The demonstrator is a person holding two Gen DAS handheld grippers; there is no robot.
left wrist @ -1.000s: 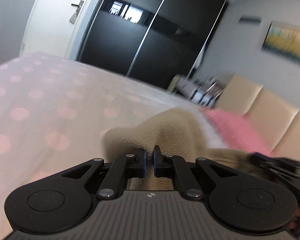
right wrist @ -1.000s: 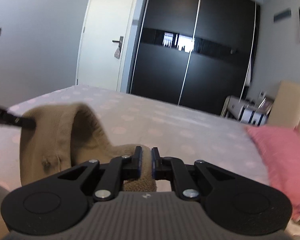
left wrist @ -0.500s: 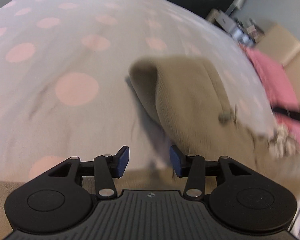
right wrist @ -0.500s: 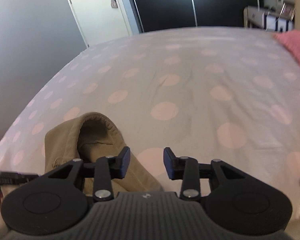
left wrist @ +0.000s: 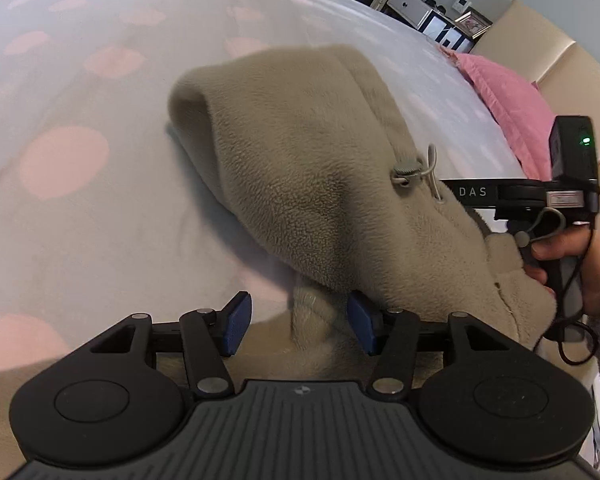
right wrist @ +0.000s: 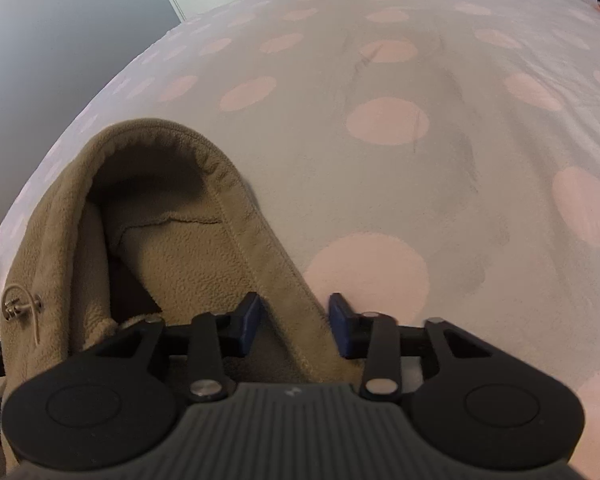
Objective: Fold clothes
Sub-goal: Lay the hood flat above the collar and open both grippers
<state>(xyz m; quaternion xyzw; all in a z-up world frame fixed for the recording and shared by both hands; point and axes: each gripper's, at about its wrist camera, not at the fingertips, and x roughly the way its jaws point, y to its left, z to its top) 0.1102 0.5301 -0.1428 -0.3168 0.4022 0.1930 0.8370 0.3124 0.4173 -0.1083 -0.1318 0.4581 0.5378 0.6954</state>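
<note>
Left wrist view has the tan fleece hoodie (left wrist: 319,152) lying on the spotted bedspread (left wrist: 100,208), hood end puffed up, and the left gripper (left wrist: 296,324) spread wide with nothing pinched. Right gripper (right wrist: 294,330) is also spread, straddling the hood's hem. Soft, floppy, light stuff, so I'd pinch that stitched hem.
</note>
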